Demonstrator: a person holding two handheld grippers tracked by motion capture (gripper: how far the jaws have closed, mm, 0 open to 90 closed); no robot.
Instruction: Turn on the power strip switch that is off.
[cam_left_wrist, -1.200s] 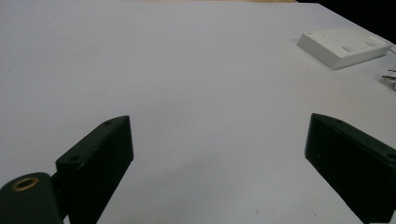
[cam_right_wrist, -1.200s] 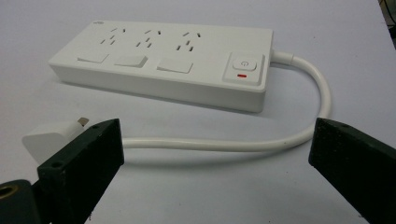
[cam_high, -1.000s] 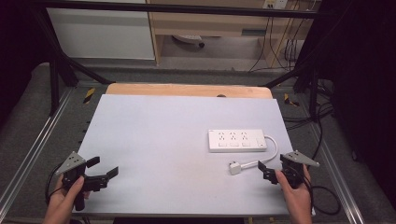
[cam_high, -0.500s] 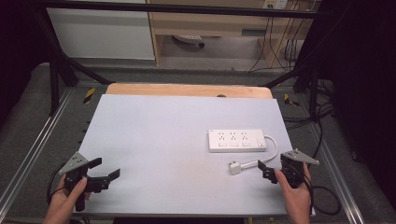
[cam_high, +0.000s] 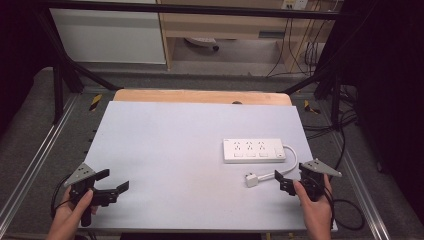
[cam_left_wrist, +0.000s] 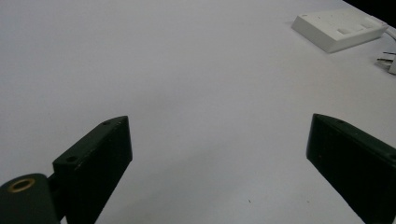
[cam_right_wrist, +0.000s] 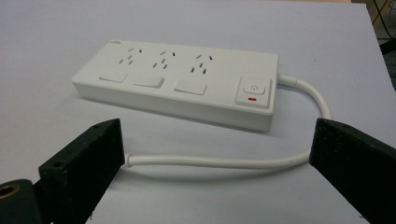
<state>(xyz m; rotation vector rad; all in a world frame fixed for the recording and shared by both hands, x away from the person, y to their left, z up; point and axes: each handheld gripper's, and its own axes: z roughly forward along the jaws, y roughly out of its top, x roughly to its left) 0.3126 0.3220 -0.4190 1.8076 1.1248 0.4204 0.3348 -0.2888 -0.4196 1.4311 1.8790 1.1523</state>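
both tongs stand open and empty: the right gripper (cam_high: 284, 182) straddles the white cord (cam_right_wrist: 210, 161) just short of the power strip (cam_right_wrist: 182, 86), its plug (cam_high: 251, 180) beyond the jaw, while the left gripper (cam_high: 114, 188) waits well apart. closing on the springy cord could let it slip or drag the strip askew.

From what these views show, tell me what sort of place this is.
Probably a lab or workshop bench set up for recording. A white table sits inside a black metal frame, loose cables hang behind, and a power strip lies on top.
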